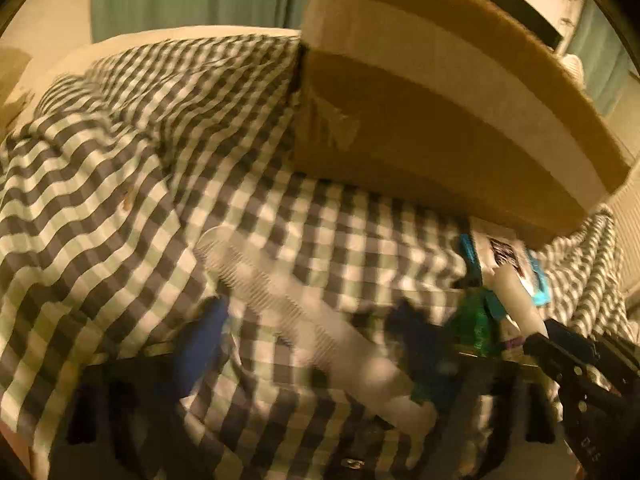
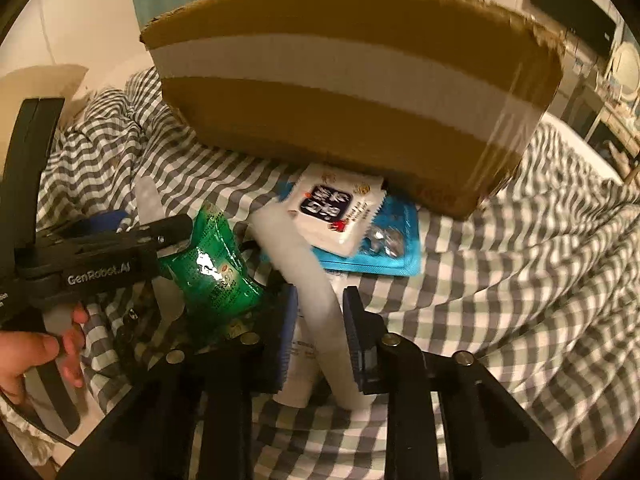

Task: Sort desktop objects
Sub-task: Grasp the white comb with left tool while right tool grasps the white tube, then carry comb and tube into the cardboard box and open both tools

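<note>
**Observer:** Where are you in the sort?

**Operator:** I'm at the pick-up step with both hands. My right gripper has its blue fingers closed in on a white tube that lies across the checked bedspread. The pads look to be touching its sides, so I read that as a grip on it, though not yet a lift.

**Observer:** And the left?

**Operator:** The left gripper is down over a pale ribbed comb, which runs diagonally between the fingers. The picture is smeared, but I can see checked cloth between the left finger and the comb, so I'd call those fingers part-open and not yet holding. In the right wrist view a hand holds that gripper at the left, just beside a green packet.

**Observer:** What else is in the pile?

**Operator:** A white sachet lies on top of a blue packet, both just in front of the cardboard box. The box stands at the far side of the bed, touching or nearly touching the sachet's far edge. There's no bench here; everything lies on the bed.

**Observer:** Next move?

**Operator:** I'd judge the left needs to finish closing squarely on the comb. Then both hands lift straight up and carry towards the box, which I take to be the target. The tube is long, so I'd watch that its far end clears the sachet.
</note>
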Tool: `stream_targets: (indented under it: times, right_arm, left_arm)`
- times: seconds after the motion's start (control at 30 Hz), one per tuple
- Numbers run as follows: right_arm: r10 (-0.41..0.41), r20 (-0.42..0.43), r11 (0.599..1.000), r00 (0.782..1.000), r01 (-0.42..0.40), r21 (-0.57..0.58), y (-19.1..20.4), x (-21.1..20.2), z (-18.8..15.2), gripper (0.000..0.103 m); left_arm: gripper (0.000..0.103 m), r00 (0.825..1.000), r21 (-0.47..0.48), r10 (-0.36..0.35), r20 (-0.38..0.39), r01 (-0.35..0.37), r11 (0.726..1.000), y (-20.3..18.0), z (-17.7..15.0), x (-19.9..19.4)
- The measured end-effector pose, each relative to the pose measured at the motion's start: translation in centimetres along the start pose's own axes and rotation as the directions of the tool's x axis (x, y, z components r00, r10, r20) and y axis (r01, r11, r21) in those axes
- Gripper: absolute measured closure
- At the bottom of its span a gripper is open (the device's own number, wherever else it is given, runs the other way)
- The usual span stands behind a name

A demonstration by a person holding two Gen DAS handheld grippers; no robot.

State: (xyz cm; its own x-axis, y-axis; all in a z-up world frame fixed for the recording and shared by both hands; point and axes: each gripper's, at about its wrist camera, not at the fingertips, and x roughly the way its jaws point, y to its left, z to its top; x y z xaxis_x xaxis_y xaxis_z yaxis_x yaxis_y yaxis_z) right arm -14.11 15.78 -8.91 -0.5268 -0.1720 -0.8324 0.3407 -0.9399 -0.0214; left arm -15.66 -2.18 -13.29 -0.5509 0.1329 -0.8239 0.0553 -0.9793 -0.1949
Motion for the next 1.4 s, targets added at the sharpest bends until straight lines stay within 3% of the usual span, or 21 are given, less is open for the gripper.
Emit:
stream_targets:
  times: [0.13,0.2,0.27,0.6,0.87,0.93,0.97,1.0,1.03,1.17,1.23,1.27,1.3,1.4]
  right_arm:
    - [-0.004,0.014,1.000,1.000,0.004,0.009,-0.2,-0.9,0.0,0.086]
    - [-0.011,0.021,1.000,1.000,0.011,0.010,-0.3,-1.3,0.0,0.088]
    - [-0.007,0.033,1.000,0.999,0.007,0.017,-0.4,-1.7,0.1,0.088]
    - [0.013,0.064,0.999,0.998,-0.015,0.036,-0.9,-3.0,0.2,0.088]
    - [0.034,0.086,0.997,0.996,-0.040,0.064,-1.1,-3.8,0.3,0.088]
    - [0.041,0.080,0.996,0.996,-0.047,0.069,-1.1,-3.7,0.2,0.088]
    - [0.043,0.078,0.996,0.996,-0.049,0.071,-1.2,-3.7,0.2,0.088]
    - [0.049,0.073,0.996,0.996,-0.054,0.071,-1.2,-3.6,0.2,0.088]
    - [0.047,0.073,0.996,0.996,-0.052,0.072,-1.0,-3.5,0.2,0.088]
    - [0.052,0.070,0.996,0.996,-0.056,0.063,-0.9,-3.4,0.2,0.088]
    - [0.048,0.069,0.997,0.996,-0.052,0.060,-0.8,-3.3,0.2,0.088]
    - [0.049,0.067,0.997,0.997,-0.053,0.060,-0.8,-3.3,0.2,0.088]
    - [0.051,0.065,0.997,0.997,-0.055,0.062,-0.9,-3.2,0.2,0.088]
    - [0.052,0.069,0.997,0.996,-0.056,0.062,-0.8,-3.3,0.2,0.088]
  left_arm:
    - [0.063,0.999,0.068,-0.033,-0.029,0.035,0.997,-1.3,-0.3,0.2]
    - [0.080,0.997,0.056,-0.066,-0.034,0.068,0.996,-1.1,-0.5,0.2]
    - [0.088,0.995,0.047,-0.090,-0.038,0.091,0.995,-0.8,-0.6,0.1]
    - [0.089,0.980,0.014,-0.199,-0.004,0.200,0.980,0.6,-0.8,-1.8]
    - [0.089,0.979,0.042,-0.198,-0.037,0.200,0.979,-0.6,-0.9,-1.5]
    - [0.085,0.978,0.018,-0.204,-0.042,0.205,0.979,-0.6,-0.7,-0.9]
    - [0.073,0.979,0.011,-0.196,-0.047,0.197,0.980,-0.7,-0.6,-0.7]
    - [0.053,0.984,0.012,-0.161,-0.072,0.162,0.987,-0.7,-0.7,-0.2]
    - [0.048,0.986,0.013,-0.140,-0.087,0.142,0.990,-0.2,-0.8,0.3]
    - [0.048,0.987,0.015,-0.147,-0.069,0.149,0.989,0.0,-0.9,1.0]
    - [0.056,0.988,0.041,-0.138,-0.065,0.140,0.989,-0.2,-0.8,1.1]
    - [0.073,0.989,0.043,-0.136,-0.065,0.139,0.989,-0.2,-0.8,1.2]
    - [0.078,0.988,0.039,-0.140,-0.062,0.143,0.989,-0.1,-0.8,1.2]
    - [0.079,0.987,0.026,-0.153,-0.046,0.155,0.988,0.5,-0.8,0.7]
